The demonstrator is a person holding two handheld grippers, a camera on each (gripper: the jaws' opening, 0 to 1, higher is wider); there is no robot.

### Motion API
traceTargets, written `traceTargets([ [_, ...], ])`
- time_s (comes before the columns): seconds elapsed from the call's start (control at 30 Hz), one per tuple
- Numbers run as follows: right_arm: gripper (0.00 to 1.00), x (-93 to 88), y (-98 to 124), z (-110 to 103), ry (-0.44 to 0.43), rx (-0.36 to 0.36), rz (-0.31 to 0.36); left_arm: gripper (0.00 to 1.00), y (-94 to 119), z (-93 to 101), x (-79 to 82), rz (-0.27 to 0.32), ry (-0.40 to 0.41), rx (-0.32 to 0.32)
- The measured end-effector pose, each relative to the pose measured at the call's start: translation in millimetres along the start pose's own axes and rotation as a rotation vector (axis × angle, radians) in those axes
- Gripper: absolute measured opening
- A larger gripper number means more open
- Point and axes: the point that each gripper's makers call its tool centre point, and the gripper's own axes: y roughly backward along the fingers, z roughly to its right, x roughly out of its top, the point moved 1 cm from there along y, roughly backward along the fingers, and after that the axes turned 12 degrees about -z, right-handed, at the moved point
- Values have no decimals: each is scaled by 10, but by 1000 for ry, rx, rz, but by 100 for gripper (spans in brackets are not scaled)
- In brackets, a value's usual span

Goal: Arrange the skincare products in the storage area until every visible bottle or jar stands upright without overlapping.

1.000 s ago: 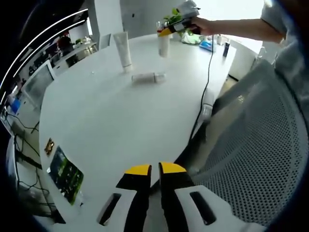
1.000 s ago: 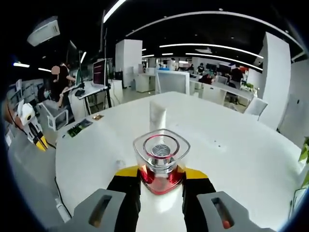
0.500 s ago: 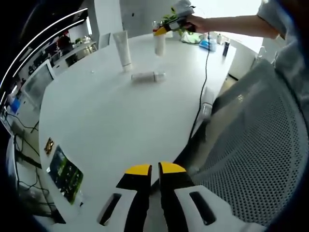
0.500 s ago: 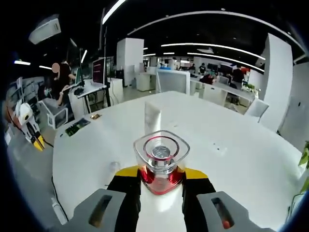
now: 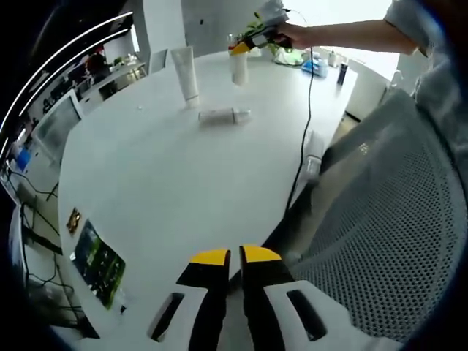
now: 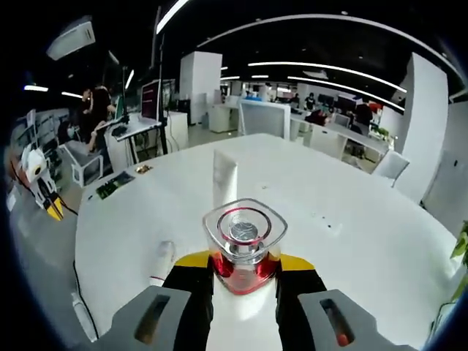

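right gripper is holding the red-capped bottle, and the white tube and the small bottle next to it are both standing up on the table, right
Not quite. The right gripper does hold the red-capped bottle, and the white tube stands upright, but the small bottle beside it lies on its side on the table, as the left gripper view shows.

1. My left gripper view is bright: daylight pours in at the top from behind the far side of the white table [image 5: 168, 183], and that area is washed out to near white.
2. The tabletop reflects this light softly, so shadows under the standing tube [image 5: 186, 73] are faint.
3. My right gripper view is dimmer overall; long ceiling light strips [image 6: 322, 73] give the light and curve strongly with the fisheye.
4. The clear cap of the bottle [image 6: 244, 232] between my jaws shows small glints and is sharp.
5. Towards the edges of both views, straight lines bend and detail softens.
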Motion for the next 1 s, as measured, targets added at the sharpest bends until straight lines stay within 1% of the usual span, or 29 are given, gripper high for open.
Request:
traceTargets([
  [0.27,26,83,-112,53,20,11,-12,3,-4,5,-5,-3,0,-5],
  [0.43,26,140,-161,101,27,11,-9,2,6,-4,9,8,1,-1],
  [0.5,26,152,-177,90,28,11,-10,2,6,-2,4,3,2,-1],
  [0.63,26,175,-207,136,12,17,-4,2,1,-3,-2,1,2,-1],
  [0.73,26,179,-240,150,7,20,-1,2,-2,-3,-7,-2,1,-2],
  [0.9,26,151,-299,172,15,21,-24,2,-5,-3,-13,-6,2,-2],
  [1.0,26,144,-308,187,5,21,-22,2,-10,-5,-15,-7,4,-2],
])
